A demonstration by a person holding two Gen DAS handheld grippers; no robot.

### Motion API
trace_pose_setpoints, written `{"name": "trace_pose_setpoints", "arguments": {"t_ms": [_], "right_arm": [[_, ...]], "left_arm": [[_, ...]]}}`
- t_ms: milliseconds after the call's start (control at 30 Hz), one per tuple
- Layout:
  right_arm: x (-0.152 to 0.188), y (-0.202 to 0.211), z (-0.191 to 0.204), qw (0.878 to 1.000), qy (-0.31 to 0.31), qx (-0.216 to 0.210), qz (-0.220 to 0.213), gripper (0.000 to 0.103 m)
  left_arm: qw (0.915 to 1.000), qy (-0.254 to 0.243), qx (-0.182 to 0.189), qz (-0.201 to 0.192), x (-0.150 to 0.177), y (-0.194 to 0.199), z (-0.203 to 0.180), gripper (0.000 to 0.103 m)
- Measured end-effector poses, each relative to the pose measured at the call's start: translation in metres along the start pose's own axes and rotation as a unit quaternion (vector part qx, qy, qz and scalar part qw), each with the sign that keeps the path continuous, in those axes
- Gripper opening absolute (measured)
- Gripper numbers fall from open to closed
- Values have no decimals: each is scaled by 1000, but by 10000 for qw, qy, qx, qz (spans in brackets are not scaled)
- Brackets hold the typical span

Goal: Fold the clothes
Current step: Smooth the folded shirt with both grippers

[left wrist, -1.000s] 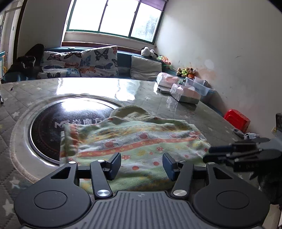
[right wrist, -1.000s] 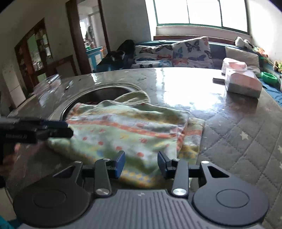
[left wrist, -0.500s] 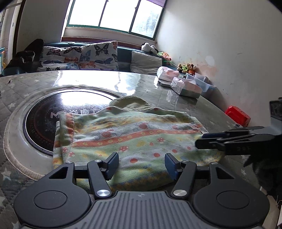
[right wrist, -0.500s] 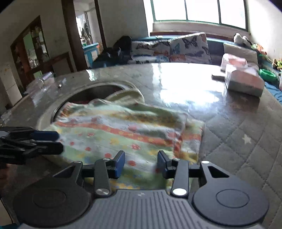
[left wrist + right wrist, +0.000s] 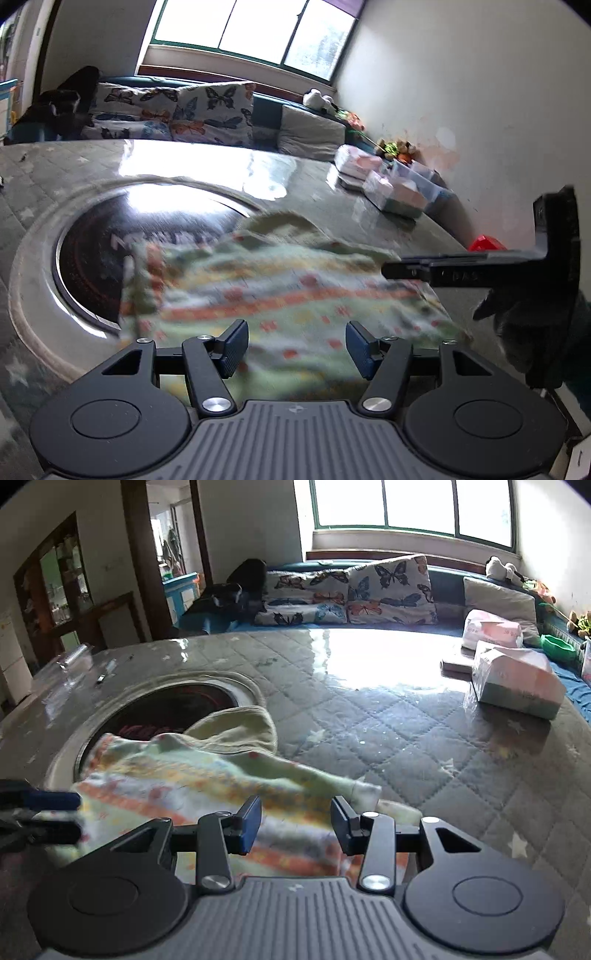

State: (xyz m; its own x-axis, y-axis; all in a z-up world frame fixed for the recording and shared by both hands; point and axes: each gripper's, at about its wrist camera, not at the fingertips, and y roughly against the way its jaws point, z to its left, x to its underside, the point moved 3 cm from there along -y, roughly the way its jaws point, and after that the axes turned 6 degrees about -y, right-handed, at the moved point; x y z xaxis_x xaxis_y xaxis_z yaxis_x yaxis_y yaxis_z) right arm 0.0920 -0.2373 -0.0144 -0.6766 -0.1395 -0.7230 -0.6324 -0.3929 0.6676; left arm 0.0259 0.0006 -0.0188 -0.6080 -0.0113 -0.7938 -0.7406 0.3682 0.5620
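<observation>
While my left gripper (image 5: pixel 295 349) hangs wide over the blurred patterned garment (image 5: pixel 288 295) on the quilted table (image 5: pixel 74 166), my right gripper (image 5: pixel 295 825), equally wide near its folded edge, risks pinching only one layer and dragging the fold askew.

A pale green garment (image 5: pixel 288 291) (image 5: pixel 207 786) with orange stripes and small red motifs lies folded flat on the quilted worktop (image 5: pixel 406 716), its left part overlapping the dark round inset (image 5: pixel 122 251). A plain yellowish-green flap (image 5: pixel 236 727) sticks out at its far edge.
</observation>
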Motion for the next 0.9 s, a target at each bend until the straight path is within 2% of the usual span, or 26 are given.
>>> {"name": "trace_pose_setpoints", "arguments": {"t_ms": [233, 500, 700, 900], "right_arm": [[-3, -16, -8, 9999, -45, 70, 120, 42], [-3, -17, -8, 9999, 2, 23, 134, 42], [-5, -15, -5, 9999, -7, 9, 111, 42], [-4, -18, -6, 9999, -63, 5, 129, 42]], "left_arm": [[9988, 275, -406, -42, -27, -22, 39, 60], [9965, 560, -617, 96, -28, -40, 75, 59], [9973, 471, -560, 16, -40, -39, 64, 59], [9988, 301, -373, 46, -52, -61, 41, 58]]}}
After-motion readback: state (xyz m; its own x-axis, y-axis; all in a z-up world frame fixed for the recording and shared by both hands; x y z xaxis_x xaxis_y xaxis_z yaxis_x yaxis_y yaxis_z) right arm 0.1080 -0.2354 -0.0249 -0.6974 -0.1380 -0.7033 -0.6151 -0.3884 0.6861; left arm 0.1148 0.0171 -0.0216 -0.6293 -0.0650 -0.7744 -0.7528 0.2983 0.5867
